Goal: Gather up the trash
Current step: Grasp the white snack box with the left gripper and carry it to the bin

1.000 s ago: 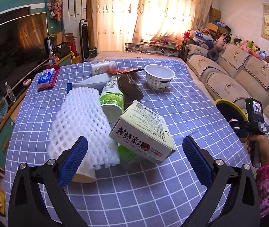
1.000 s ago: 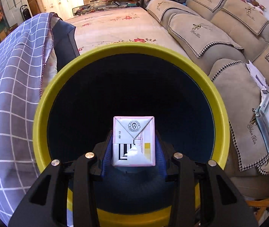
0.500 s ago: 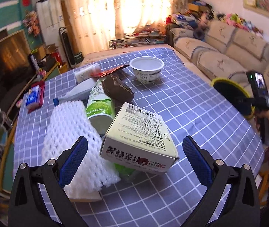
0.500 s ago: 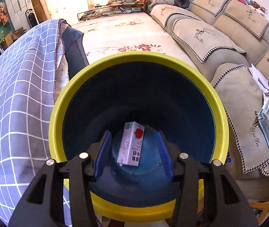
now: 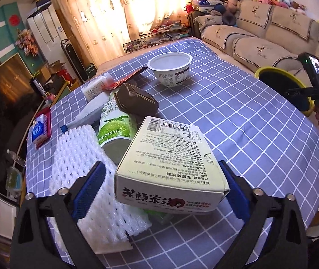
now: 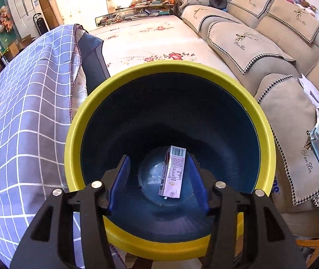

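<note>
My left gripper (image 5: 161, 186) is open, its blue pads on either side of a cream food box (image 5: 170, 163) on the checked table; the pads stand beside it, apart. The box leans on a green drink can (image 5: 114, 127) and white foam netting (image 5: 87, 174). My right gripper (image 6: 158, 181) is open and empty above the yellow-rimmed bin (image 6: 87, 116). A small pink milk carton (image 6: 173, 172) lies on the bin's dark bottom. The bin (image 5: 271, 71) also shows beside the table in the left wrist view.
Further back on the table lie a brown pouch (image 5: 137, 100), a white paper bowl (image 5: 170, 67), a small white bottle (image 5: 94, 87), a red wrapper (image 5: 126, 78) and a red-blue pack (image 5: 40, 130). A beige sofa (image 6: 260, 44) stands right of the bin.
My right gripper opened and let go of the pink carton, which fell to the bin's bottom; the gripper then rose slightly. My left gripper moved forward until its pads flank the cream box.
</note>
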Motion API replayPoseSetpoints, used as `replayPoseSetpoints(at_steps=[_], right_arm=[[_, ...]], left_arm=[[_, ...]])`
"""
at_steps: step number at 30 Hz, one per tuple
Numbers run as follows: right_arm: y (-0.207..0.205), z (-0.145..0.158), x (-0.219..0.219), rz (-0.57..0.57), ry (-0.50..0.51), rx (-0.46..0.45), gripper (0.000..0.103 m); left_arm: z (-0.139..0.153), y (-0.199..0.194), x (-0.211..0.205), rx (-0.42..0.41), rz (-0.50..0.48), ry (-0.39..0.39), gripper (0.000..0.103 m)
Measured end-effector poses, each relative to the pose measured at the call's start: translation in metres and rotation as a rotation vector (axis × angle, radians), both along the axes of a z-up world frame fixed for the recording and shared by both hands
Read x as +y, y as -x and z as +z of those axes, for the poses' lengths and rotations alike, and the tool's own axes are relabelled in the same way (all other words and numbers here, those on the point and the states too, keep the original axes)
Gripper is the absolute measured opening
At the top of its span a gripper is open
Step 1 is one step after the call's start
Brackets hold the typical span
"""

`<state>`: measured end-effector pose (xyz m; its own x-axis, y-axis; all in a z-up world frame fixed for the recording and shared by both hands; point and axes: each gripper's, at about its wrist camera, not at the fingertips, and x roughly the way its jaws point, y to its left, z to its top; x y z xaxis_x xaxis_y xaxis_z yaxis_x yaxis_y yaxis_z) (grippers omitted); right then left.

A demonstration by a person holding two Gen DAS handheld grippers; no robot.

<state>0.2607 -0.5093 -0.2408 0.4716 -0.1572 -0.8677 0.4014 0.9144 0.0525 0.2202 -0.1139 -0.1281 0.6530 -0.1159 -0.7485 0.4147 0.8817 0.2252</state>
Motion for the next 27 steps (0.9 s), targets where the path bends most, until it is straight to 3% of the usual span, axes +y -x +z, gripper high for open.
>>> replayPoseSetpoints(at_steps=[3,10,19,27], right_arm=[[0.001,0.001,0.000,0.004,-0.007,-0.004,0.051],[0.011,0.011,-0.001,0.006,-0.016,-0.034,0.051],[0.034,0.030,-0.008,0.002,-0.034,-0.093,0.051],[0.055,0.040,-0.022,-0.018,-0.045,-0.129,0.051]], left_arm=[[-0.001,-0.002,-0.001,0.018,-0.009,0.014,0.077],[0.016,0.003,0.001,0.006,-0.014,0.059,0.074],[0.062,0.012,-0.007,-0.026,-0.068,0.198,0.072],[0.070,0.008,-0.042,-0.019,-0.125,0.239,0.072]])
